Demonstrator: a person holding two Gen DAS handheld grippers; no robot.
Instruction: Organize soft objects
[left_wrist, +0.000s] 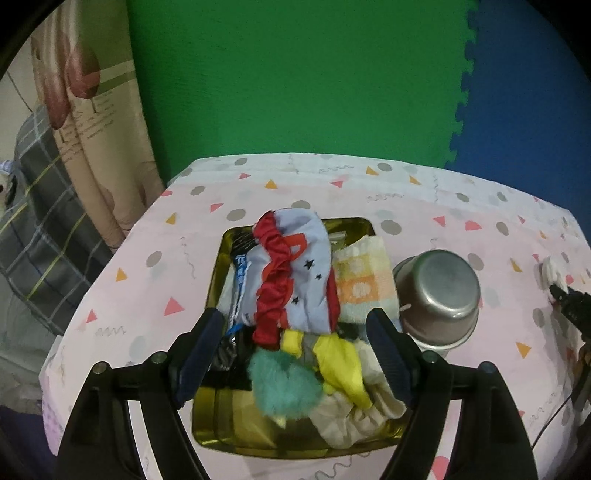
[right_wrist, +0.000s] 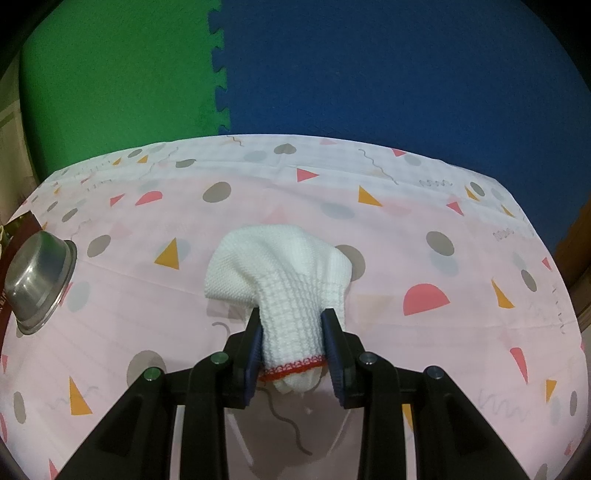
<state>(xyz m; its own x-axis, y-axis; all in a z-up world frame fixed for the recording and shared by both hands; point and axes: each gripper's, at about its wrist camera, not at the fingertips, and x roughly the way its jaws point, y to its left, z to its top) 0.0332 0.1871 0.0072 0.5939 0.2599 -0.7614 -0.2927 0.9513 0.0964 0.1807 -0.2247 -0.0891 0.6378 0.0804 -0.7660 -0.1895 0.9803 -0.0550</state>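
Most soft items already piled in the tray (left_wrist: 216, 280) directly below the left tool (left_wrist: 295, 354), jaws apart and empty; right tool (right_wrist: 293, 343) clamped on white glove (right_wrist: 284, 280), resting on table (right_wrist: 406, 240) ahead, unplaced

A coarse white knitted glove (right_wrist: 284, 280) with a red stitched cuff is pinched between the right gripper's (right_wrist: 293, 328) matt black plastic fingers. Below the left gripper (left_wrist: 295, 332), a glossy gold tray (left_wrist: 221, 417) is filled with shiny red satin, fluffy teal fur (left_wrist: 284, 384) and towelling. To its right, a dull brushed-metal bowl (left_wrist: 439, 295) is seen on smooth printed cloth (right_wrist: 369, 229).
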